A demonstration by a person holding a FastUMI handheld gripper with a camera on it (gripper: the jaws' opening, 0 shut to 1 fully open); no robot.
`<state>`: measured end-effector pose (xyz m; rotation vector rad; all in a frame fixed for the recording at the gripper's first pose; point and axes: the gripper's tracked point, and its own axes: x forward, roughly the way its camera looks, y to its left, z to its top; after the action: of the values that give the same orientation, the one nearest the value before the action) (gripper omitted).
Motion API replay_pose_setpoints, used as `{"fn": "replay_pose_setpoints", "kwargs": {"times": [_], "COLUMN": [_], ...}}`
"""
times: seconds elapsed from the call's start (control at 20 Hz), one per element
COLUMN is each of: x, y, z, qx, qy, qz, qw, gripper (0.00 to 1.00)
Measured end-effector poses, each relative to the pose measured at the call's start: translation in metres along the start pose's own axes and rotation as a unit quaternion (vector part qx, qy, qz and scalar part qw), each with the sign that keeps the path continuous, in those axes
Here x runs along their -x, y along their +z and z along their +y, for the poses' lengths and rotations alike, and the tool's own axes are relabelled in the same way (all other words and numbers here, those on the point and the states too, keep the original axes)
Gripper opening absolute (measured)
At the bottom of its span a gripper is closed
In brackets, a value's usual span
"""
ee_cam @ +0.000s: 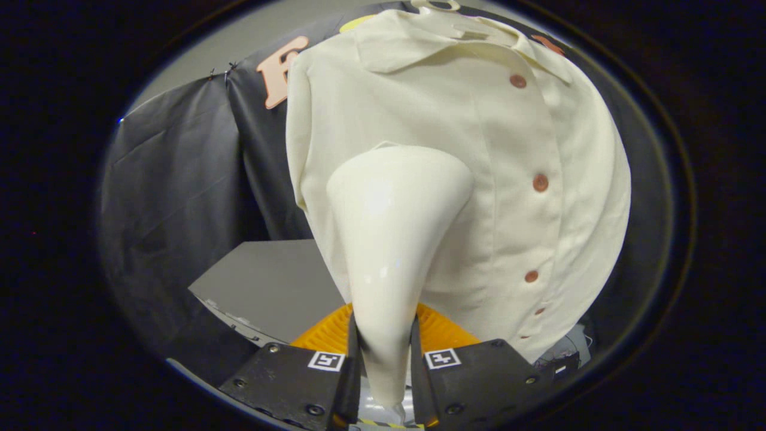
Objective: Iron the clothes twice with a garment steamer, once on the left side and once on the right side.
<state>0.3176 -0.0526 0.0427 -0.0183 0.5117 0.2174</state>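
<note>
In the gripper view, the gripper [384, 359] sat at six o'clock with its two fingers closed on the narrow handle of the garment steamer [389, 239], one finger pressing each side. The steamer rose from between the fingers toward twelve o'clock, widening from a slim neck into a broad, rounded head. That head lay against the front of the shirt [479, 179], on the panel at the nine o'clock side of the button placket; whether it actually touched the cloth or stood just off it could not be told.

The pale, collared shirt hung upright beyond the fingers, its collar at twelve o'clock beneath a hanger [435, 6] whose hook barely showed. A row of round brown buttons [540, 182] ran down the placket, from about one o'clock to about five o'clock of the steamer's head.

Just behind the fingers, low under the shirt hem, an orange ribbed part [326, 335] spread out on both sides of the steamer's neck. At eight o'clock from the steamer, a grey table [269, 281] stood before the dark cloth wall [173, 185].
</note>
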Motion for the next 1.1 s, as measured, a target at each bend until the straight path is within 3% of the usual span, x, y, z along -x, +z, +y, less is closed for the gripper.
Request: {"fn": "replay_pose_setpoints", "kwargs": {"times": [0.7, 1.1], "x": [-0.041, -0.04], "y": [-0.192, -0.26], "z": [-0.035, -0.036], "qx": [-0.038, -0.047], "qy": [-0.022, -0.044], "qz": [0.163, 0.226], "qw": [0.986, 0.972], "gripper": [0.33, 0.33]}}
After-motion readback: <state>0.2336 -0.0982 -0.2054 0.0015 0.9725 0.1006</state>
